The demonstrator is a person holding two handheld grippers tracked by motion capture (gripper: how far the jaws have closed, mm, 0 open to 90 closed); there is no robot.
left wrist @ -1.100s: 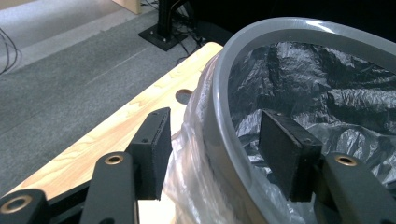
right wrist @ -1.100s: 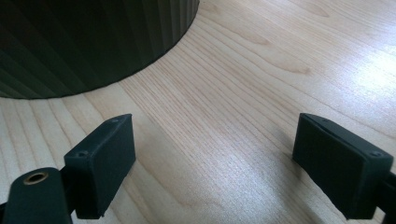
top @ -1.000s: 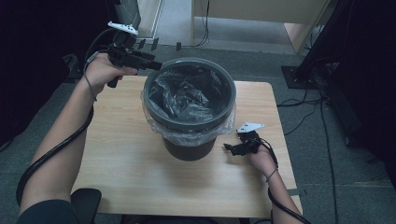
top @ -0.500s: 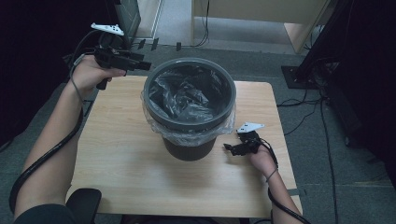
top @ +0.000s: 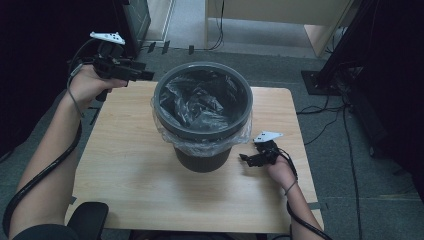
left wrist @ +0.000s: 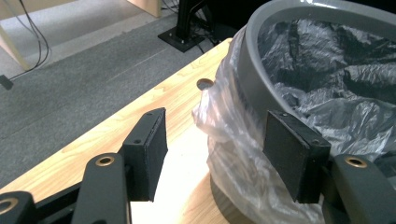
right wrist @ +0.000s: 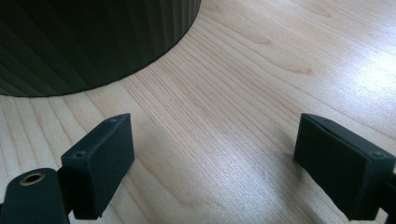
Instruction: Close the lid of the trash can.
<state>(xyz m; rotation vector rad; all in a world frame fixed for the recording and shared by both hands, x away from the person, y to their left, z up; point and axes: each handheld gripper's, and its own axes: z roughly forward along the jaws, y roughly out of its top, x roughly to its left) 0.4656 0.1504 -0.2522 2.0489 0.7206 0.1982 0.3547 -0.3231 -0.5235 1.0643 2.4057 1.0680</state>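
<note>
A dark grey round bin (top: 202, 150) stands in the middle of the wooden table (top: 130, 185). It is lined with a black plastic bag (top: 200, 102) whose edge folds down over the rim. My left gripper (top: 147, 75) hovers open at the table's far left corner, just left of the rim. In the left gripper view my left gripper (left wrist: 222, 156) has nothing pressed between its pads, and the bag's overhang (left wrist: 233, 135) and the bin's rim (left wrist: 254, 70) lie just beyond them. My right gripper (top: 245, 159) rests low beside the bin's base on the right. Seen up close, my right gripper (right wrist: 224, 168) is open over bare wood, with the bin's ribbed wall (right wrist: 93, 42) ahead.
Grey carpet surrounds the table. Cables (top: 325, 125) and a black stand base (top: 320, 82) lie on the floor to the right, with wooden furniture (top: 260, 22) at the back. A black chair part (top: 87, 220) sits at the near left edge. A small dark knot (left wrist: 205, 84) marks the tabletop.
My left gripper has drawn back leftward from the bin's rim toward the table's far left corner. The right gripper has stayed put.
</note>
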